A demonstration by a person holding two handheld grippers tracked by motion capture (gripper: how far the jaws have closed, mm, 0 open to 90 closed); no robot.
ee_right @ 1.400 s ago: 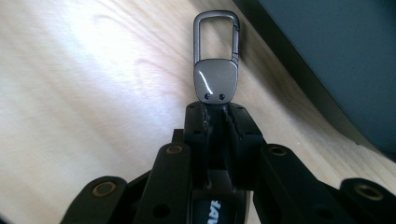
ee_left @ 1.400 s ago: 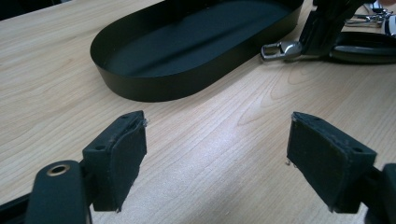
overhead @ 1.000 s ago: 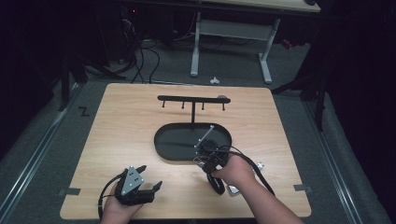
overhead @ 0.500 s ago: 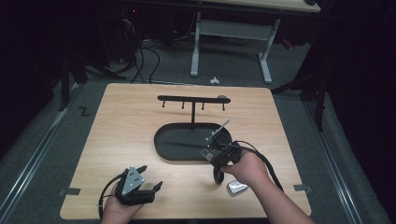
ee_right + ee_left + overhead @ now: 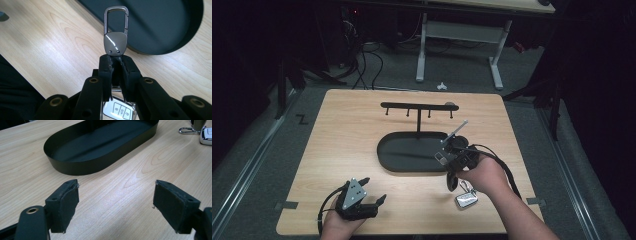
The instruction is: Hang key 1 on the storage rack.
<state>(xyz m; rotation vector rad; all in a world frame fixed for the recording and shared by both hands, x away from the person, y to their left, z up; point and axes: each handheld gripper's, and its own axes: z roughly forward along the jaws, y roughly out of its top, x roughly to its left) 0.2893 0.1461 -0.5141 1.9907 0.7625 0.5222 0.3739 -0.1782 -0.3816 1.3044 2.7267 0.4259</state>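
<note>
Near the right end of the black oval tray [image 5: 412, 157], over the wooden table [image 5: 352, 130]: right gripper [image 5: 117, 58] clenched on the strap of a car key fob [image 5: 120, 111], metal carabiner [image 5: 116, 27] upright above the pads, fob dangling below. Likely light yet rigid, smooth and slippery, prone to swinging; best pinched at the strap, as now. Near left: left gripper [image 5: 116, 202] agape, holding nothing.

Black oval tray [image 5: 412, 155], silver carabiner [image 5: 116, 37], pale woodgrain table [image 5: 352, 130]
</note>
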